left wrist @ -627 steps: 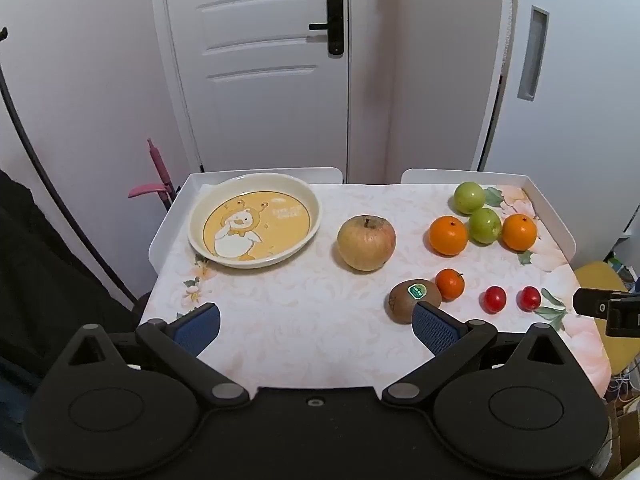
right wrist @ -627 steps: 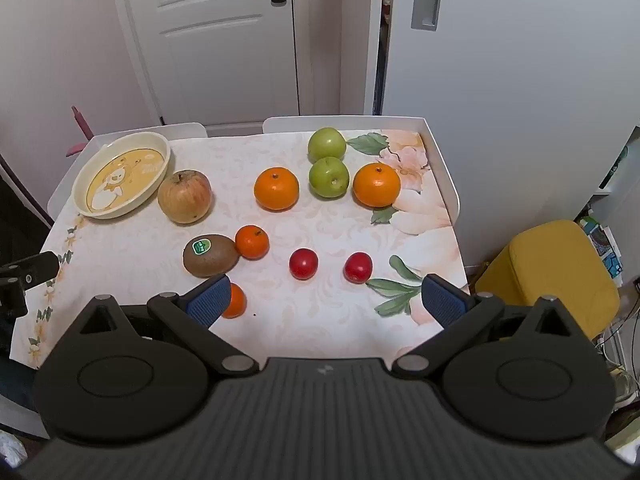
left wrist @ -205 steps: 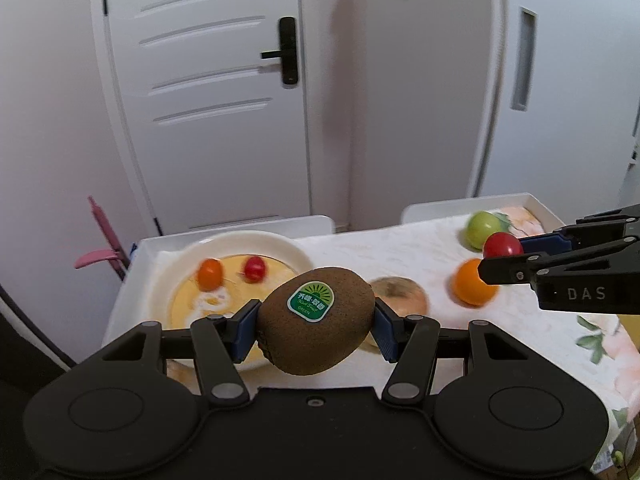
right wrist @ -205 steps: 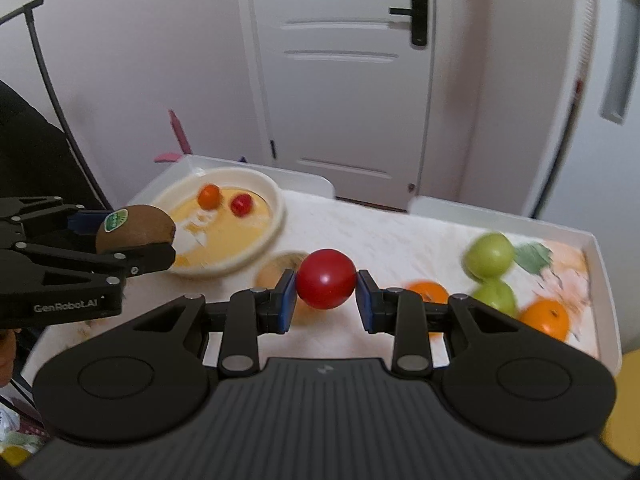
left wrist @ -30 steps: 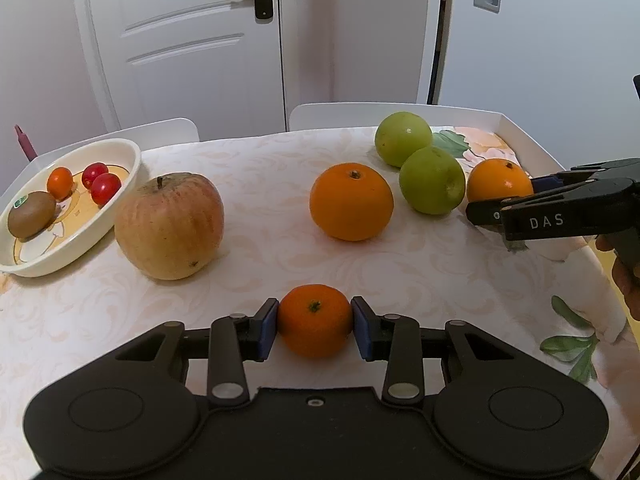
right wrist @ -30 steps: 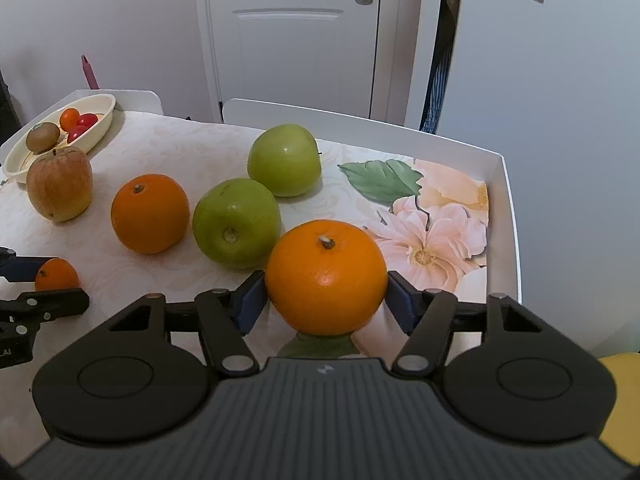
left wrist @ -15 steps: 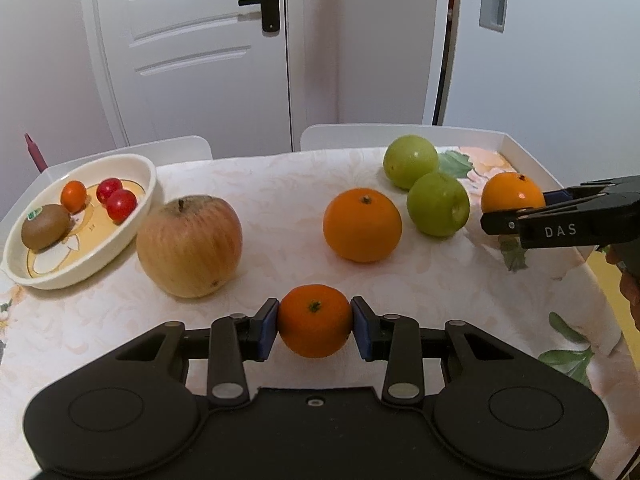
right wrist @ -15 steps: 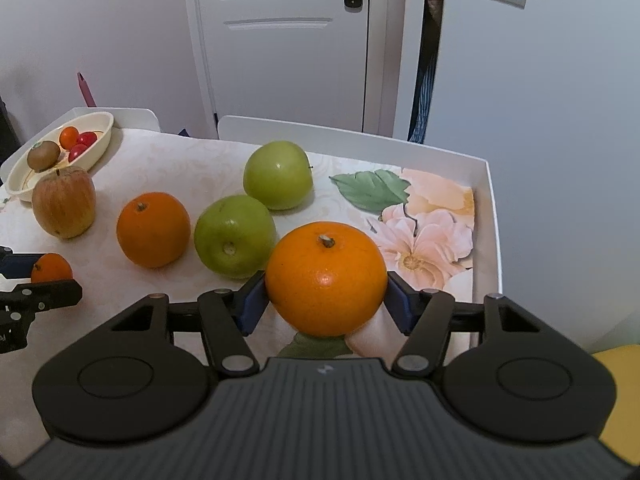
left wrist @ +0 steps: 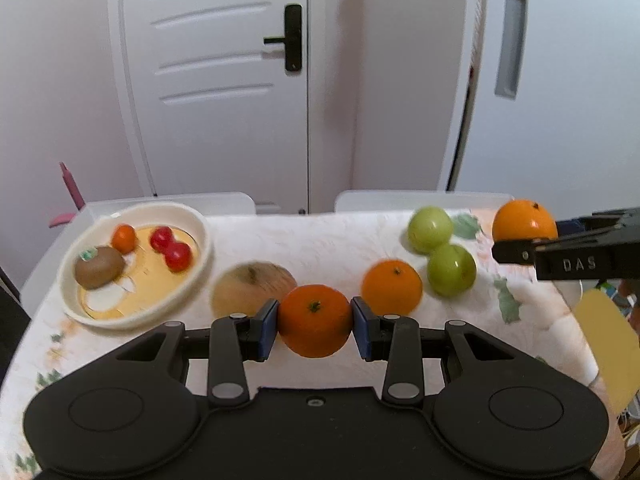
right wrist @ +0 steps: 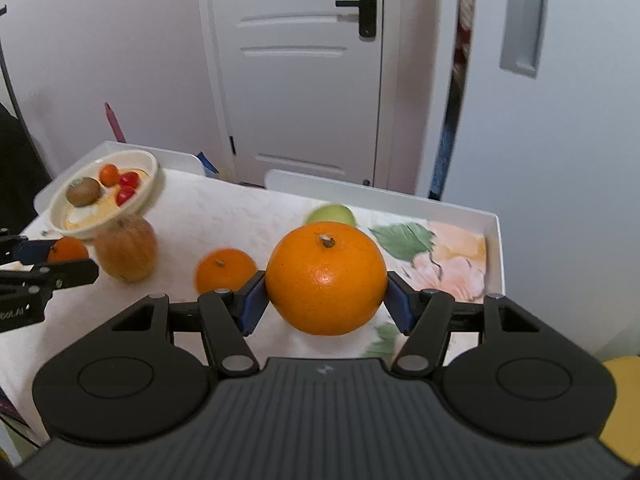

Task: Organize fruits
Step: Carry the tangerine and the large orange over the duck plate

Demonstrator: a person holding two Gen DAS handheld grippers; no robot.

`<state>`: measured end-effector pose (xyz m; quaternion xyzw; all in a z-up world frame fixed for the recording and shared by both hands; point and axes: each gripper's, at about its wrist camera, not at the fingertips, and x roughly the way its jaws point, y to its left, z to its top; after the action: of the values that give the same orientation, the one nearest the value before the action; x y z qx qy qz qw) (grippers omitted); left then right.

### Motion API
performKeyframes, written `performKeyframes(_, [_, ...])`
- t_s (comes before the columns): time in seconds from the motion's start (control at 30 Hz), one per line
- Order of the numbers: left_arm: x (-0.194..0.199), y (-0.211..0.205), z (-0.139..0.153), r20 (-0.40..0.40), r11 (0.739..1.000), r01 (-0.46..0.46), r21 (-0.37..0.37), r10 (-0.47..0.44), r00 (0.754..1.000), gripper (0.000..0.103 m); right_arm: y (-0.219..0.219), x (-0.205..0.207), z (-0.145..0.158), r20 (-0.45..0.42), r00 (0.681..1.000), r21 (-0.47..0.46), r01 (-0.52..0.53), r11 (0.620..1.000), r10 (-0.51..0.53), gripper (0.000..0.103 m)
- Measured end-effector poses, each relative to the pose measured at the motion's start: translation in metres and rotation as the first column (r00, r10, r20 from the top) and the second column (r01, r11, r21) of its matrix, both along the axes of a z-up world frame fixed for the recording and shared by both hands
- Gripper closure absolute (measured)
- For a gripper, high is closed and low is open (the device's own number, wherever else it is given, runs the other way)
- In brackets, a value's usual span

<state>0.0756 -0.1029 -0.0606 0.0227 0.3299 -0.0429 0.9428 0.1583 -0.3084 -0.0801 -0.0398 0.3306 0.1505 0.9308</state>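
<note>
Table: a white table with raised edges (left wrist: 420, 196) and a pale flower-pattern cloth carried all the fruit.
Dish: a round cream ceramic dish (left wrist: 192, 280) stood at the far left; it held a brown kiwi with a green sticker (left wrist: 99, 267), two small red tomatoes (left wrist: 171, 249) and one very small orange fruit (left wrist: 124, 238).
Apple: a blurred yellow-red apple (left wrist: 248, 286) lay just beside the dish.
Right gripper: the black right gripper (right wrist: 326, 294) was clamped on a large round orange (right wrist: 326, 278); the blue pads pressed its two sides, and it was above the cloth.
Left gripper: the black left gripper (left wrist: 314, 322) squeezed a small orange mandarin (left wrist: 314, 320) between its blue pads, above the table.
Loose fruit: a middle-size orange (left wrist: 392, 287) and two green apples (left wrist: 440, 252) lay on the cloth, near each other.
</note>
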Motion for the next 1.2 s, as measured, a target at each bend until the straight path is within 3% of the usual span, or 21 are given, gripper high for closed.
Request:
performKeyframes(0.33, [0.004,0.057,0.035,0.04,1.0,-0.028,-0.003,0.028,0.999,0.061,0.065,-0.004,0.034,0.02,0.999,0.029,-0.034,0.999,0.033,0.026])
performKeyframes(0.67, [0.021,0.125,0.044,0.034,0.999,-0.03,0.014,0.03,0.999,0.061,0.142,0.008,0.049,0.021,0.998,0.046,-0.061,0.997,0.06,0.026])
performKeyframes(1.2, [0.068,0.199,0.006,-0.046,0.999,0.029,0.046,-0.027,0.999,0.061,0.238,0.045,0.03,-0.024,0.997,0.038,-0.076,0.996,0.077,0.026])
